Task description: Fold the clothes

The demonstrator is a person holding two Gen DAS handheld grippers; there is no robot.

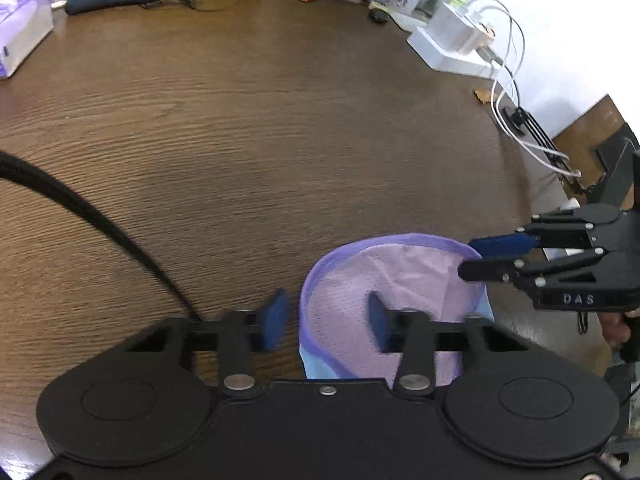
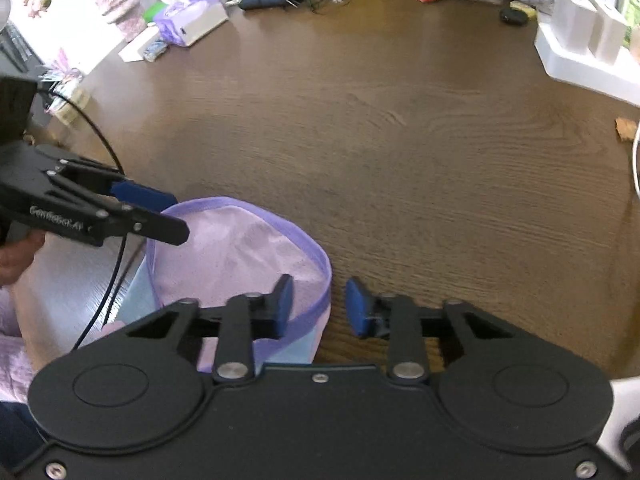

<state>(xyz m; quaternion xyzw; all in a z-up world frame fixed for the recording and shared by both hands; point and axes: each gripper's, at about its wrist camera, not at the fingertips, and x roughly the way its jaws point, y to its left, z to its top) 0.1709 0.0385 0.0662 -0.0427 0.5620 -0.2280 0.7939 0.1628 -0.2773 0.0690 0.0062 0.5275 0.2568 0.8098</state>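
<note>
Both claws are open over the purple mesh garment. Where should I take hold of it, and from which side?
Grip the darker purple trim band at the two side curves of the purple mesh garment. It's a firm doubled edge, easier to pinch than the flat mesh. Bring the left claw in from the left edge and the right claw from the right; each already straddles its side.

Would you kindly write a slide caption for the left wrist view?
Open left gripper straddling the purple-trimmed lilac mesh garment on the brown wooden table, right gripper alongside.
</note>
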